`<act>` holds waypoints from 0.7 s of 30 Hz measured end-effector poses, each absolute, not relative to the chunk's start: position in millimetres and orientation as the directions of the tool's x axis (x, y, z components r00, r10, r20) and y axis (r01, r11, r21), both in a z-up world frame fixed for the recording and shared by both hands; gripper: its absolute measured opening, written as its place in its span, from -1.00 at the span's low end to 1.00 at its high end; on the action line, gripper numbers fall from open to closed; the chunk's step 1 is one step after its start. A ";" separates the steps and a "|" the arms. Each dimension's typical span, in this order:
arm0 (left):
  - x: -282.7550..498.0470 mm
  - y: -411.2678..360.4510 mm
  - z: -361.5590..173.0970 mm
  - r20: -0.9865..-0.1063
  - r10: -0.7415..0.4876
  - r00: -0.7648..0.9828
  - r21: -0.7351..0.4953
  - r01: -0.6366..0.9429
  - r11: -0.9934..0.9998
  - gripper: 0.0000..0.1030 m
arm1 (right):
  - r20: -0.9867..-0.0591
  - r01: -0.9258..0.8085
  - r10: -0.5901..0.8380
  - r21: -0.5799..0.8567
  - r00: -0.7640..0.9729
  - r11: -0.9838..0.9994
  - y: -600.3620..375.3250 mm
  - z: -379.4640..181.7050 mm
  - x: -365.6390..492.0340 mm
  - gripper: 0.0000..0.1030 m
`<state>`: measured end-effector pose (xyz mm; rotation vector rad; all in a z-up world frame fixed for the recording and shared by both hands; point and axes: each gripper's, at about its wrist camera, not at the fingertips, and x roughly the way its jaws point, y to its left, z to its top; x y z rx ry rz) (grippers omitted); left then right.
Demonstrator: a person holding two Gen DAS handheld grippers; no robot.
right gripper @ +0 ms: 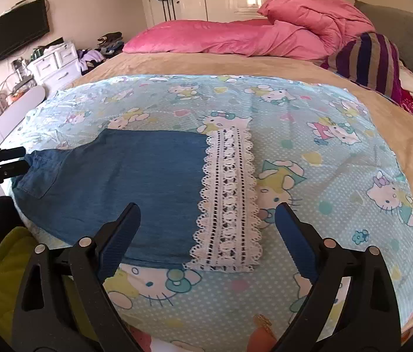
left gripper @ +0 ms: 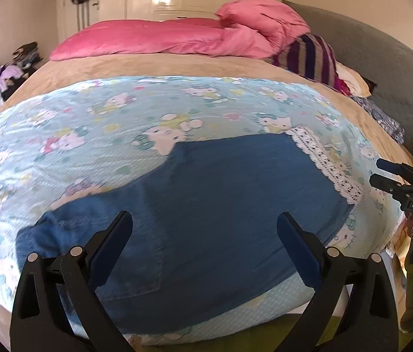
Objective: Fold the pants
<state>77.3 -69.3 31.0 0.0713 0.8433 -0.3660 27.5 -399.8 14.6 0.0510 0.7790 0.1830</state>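
Blue denim pants (left gripper: 206, 205) with a white lace hem (left gripper: 326, 164) lie flat on a light blue cartoon-cat sheet (left gripper: 118, 123) on the bed. In the right wrist view the pants (right gripper: 124, 184) lie left of centre with the lace hem (right gripper: 229, 199) towards the right. My left gripper (left gripper: 205, 223) is open and empty, just above the waist end of the pants. My right gripper (right gripper: 207, 214) is open and empty, above the hem end. Each gripper shows in the other's view, the right one (left gripper: 377, 171) at the right edge and the left one (right gripper: 23, 158) at the left edge.
A pink duvet (right gripper: 235, 38) and a striped pillow (right gripper: 370, 58) lie at the far side of the tan bedspread (right gripper: 206, 64). A grey headboard (left gripper: 382, 58) is at the right. White drawers (right gripper: 54, 64) and a wall TV (right gripper: 15, 29) stand left.
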 end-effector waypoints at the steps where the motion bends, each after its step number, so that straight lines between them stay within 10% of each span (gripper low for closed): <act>1: 79.6 -74.8 31.4 -0.743 -0.288 0.604 -0.075 0.353 0.933 0.91 | -0.695 -0.141 0.182 0.116 0.696 0.983 -402.3 13.7 27.1 0.69; 21: 170.8 -203.2 28.6 -0.773 -0.370 0.515 -0.027 0.556 0.831 0.91 | -0.722 -0.082 0.241 0.249 0.648 0.965 -420.3 -21.2 31.6 0.69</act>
